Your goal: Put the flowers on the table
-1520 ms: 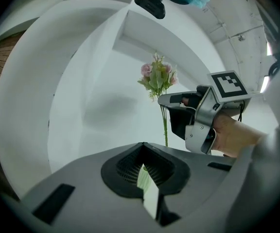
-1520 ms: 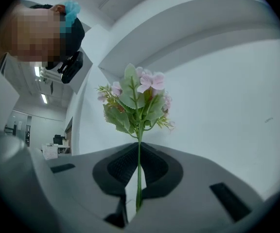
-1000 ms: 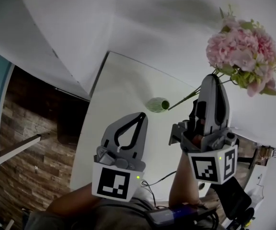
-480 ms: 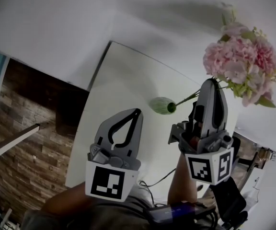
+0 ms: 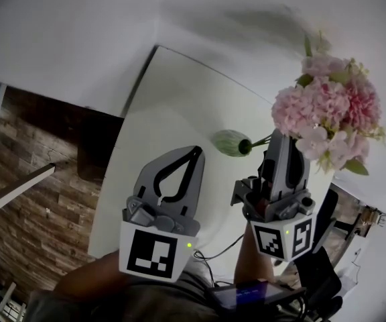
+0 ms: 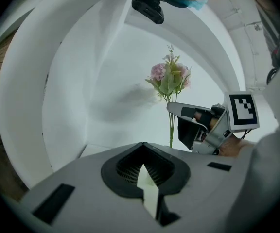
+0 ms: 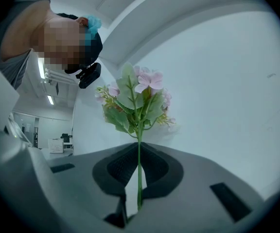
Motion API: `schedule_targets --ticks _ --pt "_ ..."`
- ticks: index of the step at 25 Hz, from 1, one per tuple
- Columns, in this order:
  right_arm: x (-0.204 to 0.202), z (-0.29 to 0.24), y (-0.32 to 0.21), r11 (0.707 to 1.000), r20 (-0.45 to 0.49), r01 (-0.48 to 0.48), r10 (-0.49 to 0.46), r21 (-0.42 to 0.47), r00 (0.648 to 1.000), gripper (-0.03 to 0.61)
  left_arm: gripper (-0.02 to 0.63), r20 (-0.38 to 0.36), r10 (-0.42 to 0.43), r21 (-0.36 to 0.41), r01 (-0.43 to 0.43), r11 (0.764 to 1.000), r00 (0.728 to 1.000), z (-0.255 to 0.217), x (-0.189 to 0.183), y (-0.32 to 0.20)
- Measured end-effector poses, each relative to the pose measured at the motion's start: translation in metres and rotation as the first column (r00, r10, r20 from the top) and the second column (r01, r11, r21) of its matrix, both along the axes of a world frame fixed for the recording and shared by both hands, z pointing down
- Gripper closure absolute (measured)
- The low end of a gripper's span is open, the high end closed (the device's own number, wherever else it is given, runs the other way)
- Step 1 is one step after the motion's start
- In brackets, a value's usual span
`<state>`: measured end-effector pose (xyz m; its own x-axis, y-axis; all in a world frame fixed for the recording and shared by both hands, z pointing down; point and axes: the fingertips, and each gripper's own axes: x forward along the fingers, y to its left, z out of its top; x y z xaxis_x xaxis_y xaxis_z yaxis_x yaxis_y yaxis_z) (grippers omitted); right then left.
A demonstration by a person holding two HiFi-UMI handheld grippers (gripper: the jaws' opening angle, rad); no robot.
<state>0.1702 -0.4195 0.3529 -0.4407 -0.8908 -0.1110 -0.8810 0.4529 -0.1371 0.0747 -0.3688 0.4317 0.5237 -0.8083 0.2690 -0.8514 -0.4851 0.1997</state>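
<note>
A bunch of pink flowers [image 5: 330, 116] with green leaves rises above my right gripper [image 5: 281, 139], which is shut on its thin green stem [image 7: 139, 169]. Below the jaws the stem [image 5: 261, 141] runs to the mouth of a small green vase [image 5: 230, 143] on the white table [image 5: 173, 92]; whether its end is inside is hidden. In the right gripper view the flowers [image 7: 135, 101] stand straight up from the right gripper [image 7: 139, 198]. My left gripper [image 5: 194, 154] hovers shut and empty, left of the vase. The left gripper view shows the left gripper [image 6: 147, 188], the flowers [image 6: 169, 79] and the right gripper [image 6: 175, 108].
The table's left edge drops to a wood-patterned floor [image 5: 32, 200]. A white wall [image 5: 79, 32] backs the table. A black cable [image 5: 216, 252] and a dark device [image 5: 246, 294] hang near my body at the bottom.
The flower bunch has swung left and down in the head view, closer over the right gripper. The right gripper has tilted more upright. The left gripper has shifted slightly.
</note>
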Motion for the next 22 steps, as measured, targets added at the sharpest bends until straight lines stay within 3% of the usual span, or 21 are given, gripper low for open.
schedule_targets --ticks 6,13,17,22 --pt "-0.004 0.014 0.007 0.999 -0.058 0.026 -0.027 -0.02 0.998 0.551 0.606 -0.003 0.001 0.003 -0.001 1.0 1.0 -0.003 0.002 0.002" --pt "-0.029 0.05 0.026 0.993 -0.157 0.033 -0.051 -0.114 0.986 0.513 0.606 -0.024 0.004 0.015 -0.003 1.0 1.0 0.006 -0.02 0.01" --pt "-0.014 0.058 0.032 0.985 -0.256 0.032 -0.074 -0.168 0.964 0.482 0.606 -0.024 0.016 0.024 -0.015 1.0 1.0 -0.01 -0.005 0.012" --pt "-0.002 0.068 0.041 0.971 -0.27 0.022 -0.088 -0.239 0.959 0.437 0.606 -0.037 0.007 0.011 -0.006 1.0 0.999 -0.018 0.002 0.018"
